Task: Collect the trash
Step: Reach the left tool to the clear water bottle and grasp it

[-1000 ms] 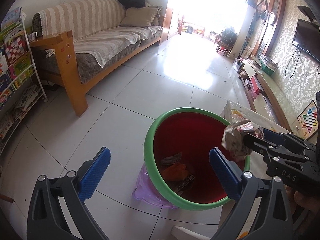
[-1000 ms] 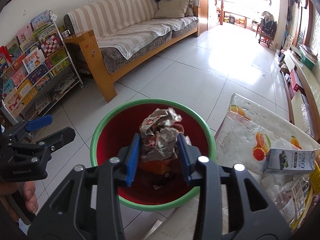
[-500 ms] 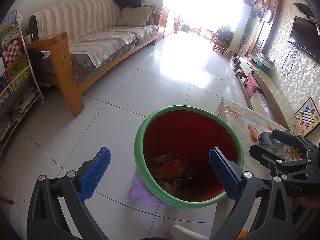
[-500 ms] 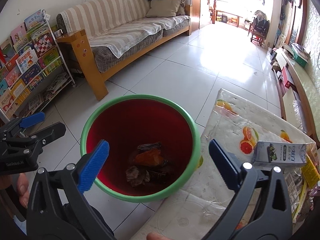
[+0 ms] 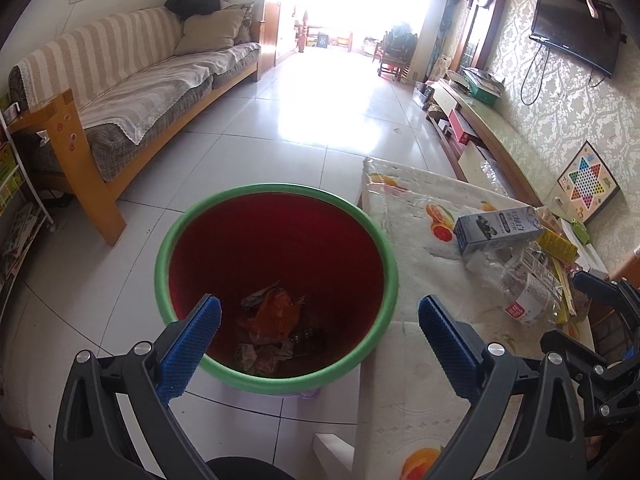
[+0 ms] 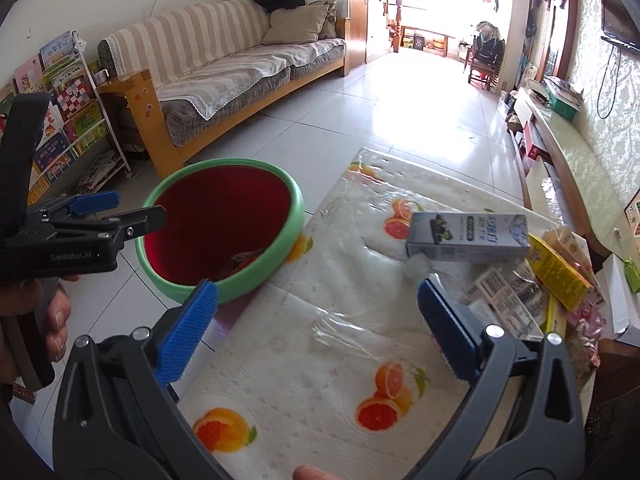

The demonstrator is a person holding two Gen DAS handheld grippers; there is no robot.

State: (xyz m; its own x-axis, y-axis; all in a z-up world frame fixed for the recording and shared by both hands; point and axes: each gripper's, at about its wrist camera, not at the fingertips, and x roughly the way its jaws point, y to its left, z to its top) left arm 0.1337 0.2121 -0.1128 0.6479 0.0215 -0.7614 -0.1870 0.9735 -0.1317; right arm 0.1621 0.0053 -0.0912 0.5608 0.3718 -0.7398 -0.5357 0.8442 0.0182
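Left wrist view puts the bin (image 5: 276, 288) at the middle, so I place everything by it. My left gripper (image 5: 320, 336) hangs over the bin's near rim with jaws wide and nothing between the ribbed blue pads (image 5: 192, 344). Deep inside the bin lie crumpled scraps (image 5: 272, 328), one of them orange and glossy. The bin is round, with a thick matte green lip and a smooth red wall; a pale purple stool (image 5: 308, 392) peeks out beneath it.

Just beside the bin stands the table (image 6: 304, 364), covered by a white embossed cloth printed with orange slices under a wrinkled clear film. On the table's far side from the bin sits the remaining trash: a grey rectangular carton (image 6: 468, 236), a crushed clear bottle (image 5: 524, 292) and yellow wrappers (image 6: 556, 268), all heaped together and touching. My right gripper (image 6: 316, 332) hovers over the cloth between the bin and that heap, jaws spread wide and empty; the right-hand pad overlaps the heap's edge in view, though I cannot tell if it touches.

Beyond the bin stretch glossy white floor tiles (image 5: 320, 120) and a wooden-framed sofa (image 5: 140, 92) with a striped cover.
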